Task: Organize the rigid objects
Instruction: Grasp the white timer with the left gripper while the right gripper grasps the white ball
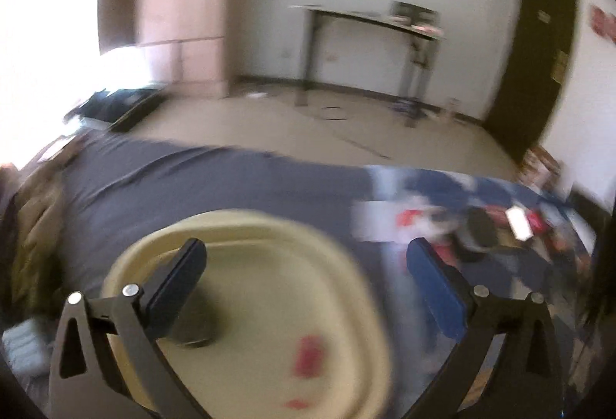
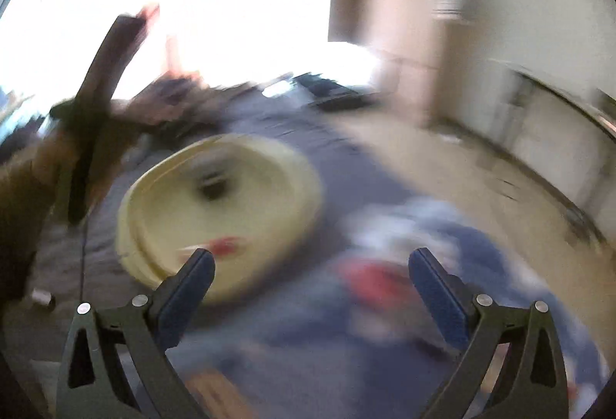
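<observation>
While both views badly smeared, left gripper fingers spread wide, nothing between, over cream tray on grey cloth. Right gripper same, empty. Red bit, maybe small block, lies in tray.

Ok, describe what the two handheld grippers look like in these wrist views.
Both look alike. The left gripper and the right gripper each have two black angular linkage arms with triangular cut-outs, silver round pivot pins at the joints, and flat blue pads on the inner finger faces. No cables, markings or sleeves can be made out.
</observation>
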Demonstrator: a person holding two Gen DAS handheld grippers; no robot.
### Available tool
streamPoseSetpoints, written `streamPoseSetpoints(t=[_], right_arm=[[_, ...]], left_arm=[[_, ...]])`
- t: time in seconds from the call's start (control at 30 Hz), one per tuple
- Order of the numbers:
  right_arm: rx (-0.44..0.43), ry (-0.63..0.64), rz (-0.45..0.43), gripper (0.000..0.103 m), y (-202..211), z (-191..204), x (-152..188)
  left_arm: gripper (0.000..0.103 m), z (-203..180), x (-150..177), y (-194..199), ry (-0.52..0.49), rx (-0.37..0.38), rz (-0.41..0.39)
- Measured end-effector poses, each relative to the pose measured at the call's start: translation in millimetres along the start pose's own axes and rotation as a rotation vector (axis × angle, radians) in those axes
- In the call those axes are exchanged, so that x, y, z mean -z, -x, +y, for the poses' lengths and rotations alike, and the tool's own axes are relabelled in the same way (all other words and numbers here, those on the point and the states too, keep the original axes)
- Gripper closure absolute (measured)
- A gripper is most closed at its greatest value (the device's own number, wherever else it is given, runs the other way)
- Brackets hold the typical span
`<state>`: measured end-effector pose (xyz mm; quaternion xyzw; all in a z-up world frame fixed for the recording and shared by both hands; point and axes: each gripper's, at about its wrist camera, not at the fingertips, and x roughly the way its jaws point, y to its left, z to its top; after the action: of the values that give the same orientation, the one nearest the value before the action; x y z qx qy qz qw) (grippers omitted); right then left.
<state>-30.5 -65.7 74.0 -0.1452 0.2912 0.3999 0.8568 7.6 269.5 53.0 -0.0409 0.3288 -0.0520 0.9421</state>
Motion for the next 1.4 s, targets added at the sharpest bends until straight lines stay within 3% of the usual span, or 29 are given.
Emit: streamPoseSetpoints(t=[0.07,0.17,0.27,0.4,0.57,0.7,0.8,0.93,1.0,1.07,1.13,1.2,1.4], right_arm=[[0.176,-0.142,-0.037,0.0,58,-65,25],[0.37,-0.32,0.014,0.0,110,-136,73],[0.465,-0.439,0.033,0.0,126,-163,110],[0.505,-0.489,0.079,0.0,104,-191,131],[0.508,-0.478,0.095,0.001,79,-216,131],[0.496,-0.465,0.097,0.01,56,-222,132],[0.49,-0.465,0.088,0.012,56,-225,145],[0.494,-0.448,0.087,0.013,45,-230,159],[0.495,-0.426,0.091,0.015,47,-230,158],[0.495,-0.417,0.097,0.018,45,-230,157],[0.503,-0.417,0.089,0.024,44,-231,157],[0.502,-0.422,0.077,0.028,43,-234,158],[0.502,-0.412,0.099,0.036,37,-237,161]], left_arm=[[0.0,-39,-4,-16,-0.035,0.05,-0.004],[0.0,-76,-7,-42,0.005,0.087,0.032],[0.0,-105,-11,-73,0.009,0.066,0.102],[0.0,-121,-17,-96,-0.02,-0.005,0.119],[0.0,-126,-25,-113,-0.03,-0.034,0.132],[0.0,-106,-23,-129,0.063,-0.034,0.149],[0.002,-102,-17,-141,0.039,-0.05,0.167],[0.003,-114,-9,-143,0.004,0.047,0.18],[0.003,-128,-4,-141,-0.082,0.042,0.166],[0.003,-134,-1,-145,-0.105,0.032,0.183],[0.004,-134,0,-149,-0.089,0.04,0.197],[0.012,-135,1,-153,-0.078,0.049,0.2],[0.016,-132,5,-151,-0.082,0.077,0.183]])
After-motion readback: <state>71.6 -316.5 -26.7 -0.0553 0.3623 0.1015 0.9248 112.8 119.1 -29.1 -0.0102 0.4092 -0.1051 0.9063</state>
